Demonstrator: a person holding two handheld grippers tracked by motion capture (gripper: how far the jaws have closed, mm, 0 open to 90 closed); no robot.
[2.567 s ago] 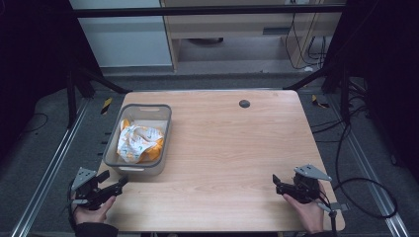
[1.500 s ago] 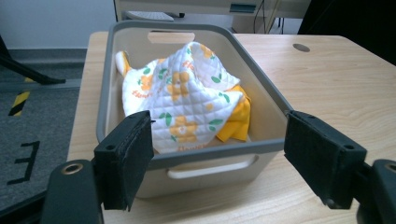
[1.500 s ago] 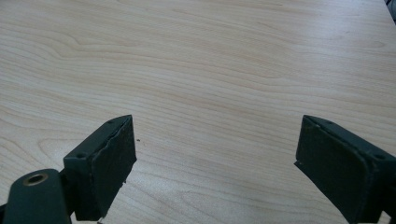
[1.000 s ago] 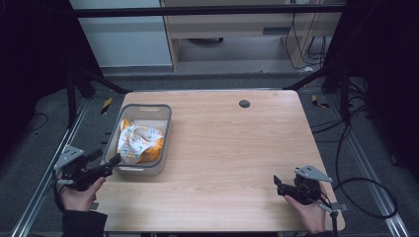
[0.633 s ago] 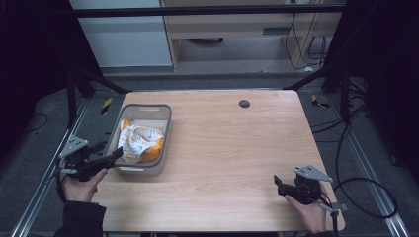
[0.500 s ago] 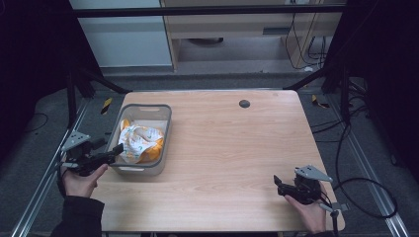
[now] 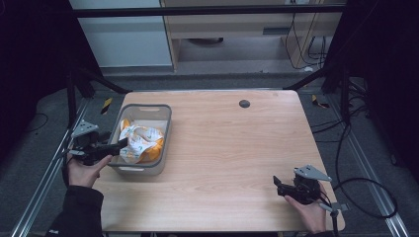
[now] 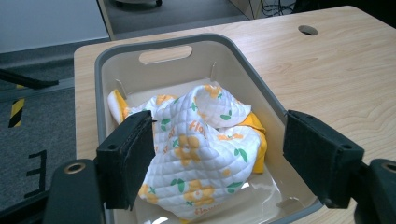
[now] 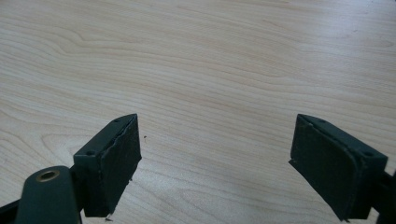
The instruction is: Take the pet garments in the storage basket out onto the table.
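The right gripper (image 9: pixel 215 168) reaches over a light, pale wooden tabletop with wavy brown grain (image 9: pixel 224 60). Its two black, block-shaped jaws rise from the bottom edge and stand wide apart, with bare wood between them and nothing held. The left jaw shows a flat inner pad with a slightly ragged edge, and a round metal-ringed hole sits in the black arm below it. A tiny dark speck lies on the wood just beside that jaw.

The left gripper (image 7: pixel 118 146) is no longer at the table's near left corner: it now sits farther forward at the grey bin's (image 7: pixel 163 129) left wall, its spread jaws reaching over the rim toward the flowered cloth (image 7: pixel 141 143).
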